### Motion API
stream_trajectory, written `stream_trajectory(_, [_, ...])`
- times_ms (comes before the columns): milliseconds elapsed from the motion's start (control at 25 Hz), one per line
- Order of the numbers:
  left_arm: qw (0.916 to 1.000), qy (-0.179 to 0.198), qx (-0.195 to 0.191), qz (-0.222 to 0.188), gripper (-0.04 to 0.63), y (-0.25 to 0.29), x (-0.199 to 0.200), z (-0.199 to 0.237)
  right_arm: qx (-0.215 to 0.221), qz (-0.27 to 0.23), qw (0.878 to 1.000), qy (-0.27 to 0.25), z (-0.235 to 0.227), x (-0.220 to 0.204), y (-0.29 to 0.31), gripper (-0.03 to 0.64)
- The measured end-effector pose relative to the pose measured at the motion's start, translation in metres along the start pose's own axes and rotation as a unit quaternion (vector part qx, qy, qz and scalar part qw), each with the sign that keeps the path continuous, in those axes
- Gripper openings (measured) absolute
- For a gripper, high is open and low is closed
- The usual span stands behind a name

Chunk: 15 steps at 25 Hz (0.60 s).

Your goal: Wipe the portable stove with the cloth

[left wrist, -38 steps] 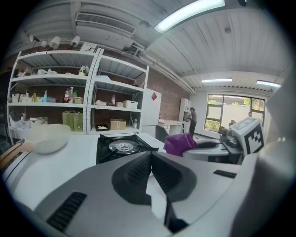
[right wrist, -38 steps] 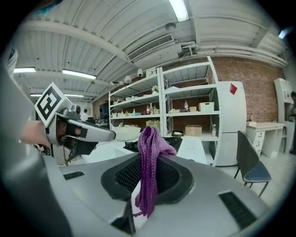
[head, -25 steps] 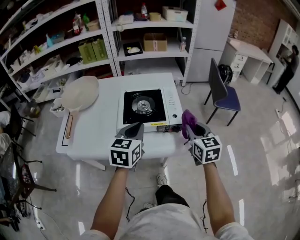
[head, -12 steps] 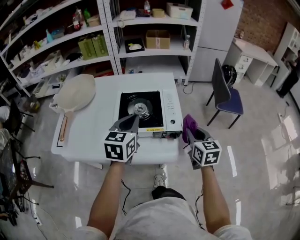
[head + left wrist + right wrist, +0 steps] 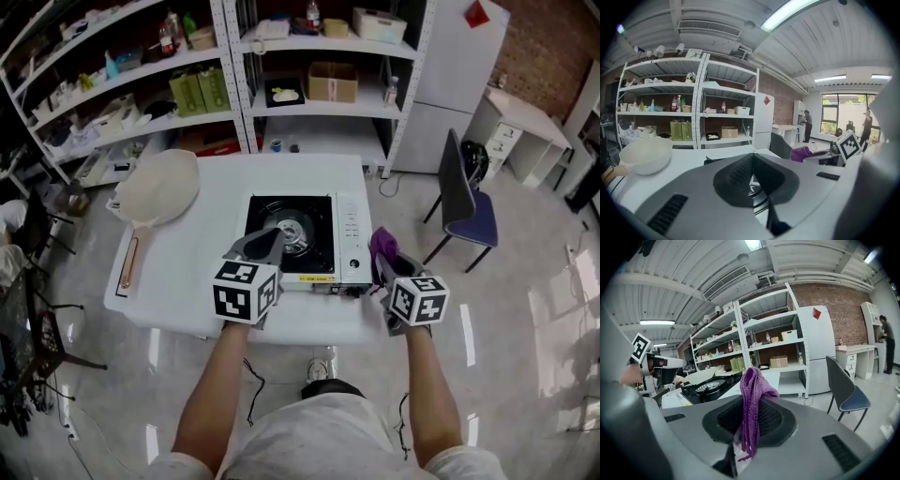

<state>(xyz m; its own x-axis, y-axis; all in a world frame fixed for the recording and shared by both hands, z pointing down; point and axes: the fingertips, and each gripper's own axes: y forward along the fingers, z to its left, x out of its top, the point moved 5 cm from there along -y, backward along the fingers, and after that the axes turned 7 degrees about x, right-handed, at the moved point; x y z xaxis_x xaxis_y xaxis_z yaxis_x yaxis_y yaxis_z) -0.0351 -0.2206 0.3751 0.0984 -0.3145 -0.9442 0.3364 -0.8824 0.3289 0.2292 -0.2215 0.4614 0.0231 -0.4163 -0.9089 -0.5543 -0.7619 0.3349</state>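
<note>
We've closed on the stove [image 5: 311, 217], right tongs [image 5: 384, 260] at its 4 o'clock clamping the cloth [image 5: 752, 386], left tongs [image 5: 268, 242] closed empty, wiping next

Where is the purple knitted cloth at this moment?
The purple knitted cloth is clamped in the right gripper, right of centre in the head view, beside the right edge of the black-and-white portable stove.
</note>
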Motion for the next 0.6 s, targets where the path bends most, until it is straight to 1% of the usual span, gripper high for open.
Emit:
stream_trajectory(320, [0.9999, 0.0, 0.015, 0.0, 0.003, 0.025, 0.011, 0.012, 0.015, 0.004, 1.0, 0.003, -0.029, 0.023, 0.036, 0.061])
stream_trajectory(600, [0.9992, -0.008, 0.039, 0.001, 0.003, 0.043, 0.015, 0.029, 0.031, 0.021, 0.999, -0.011, -0.051, 0.043, 0.072, 0.061])
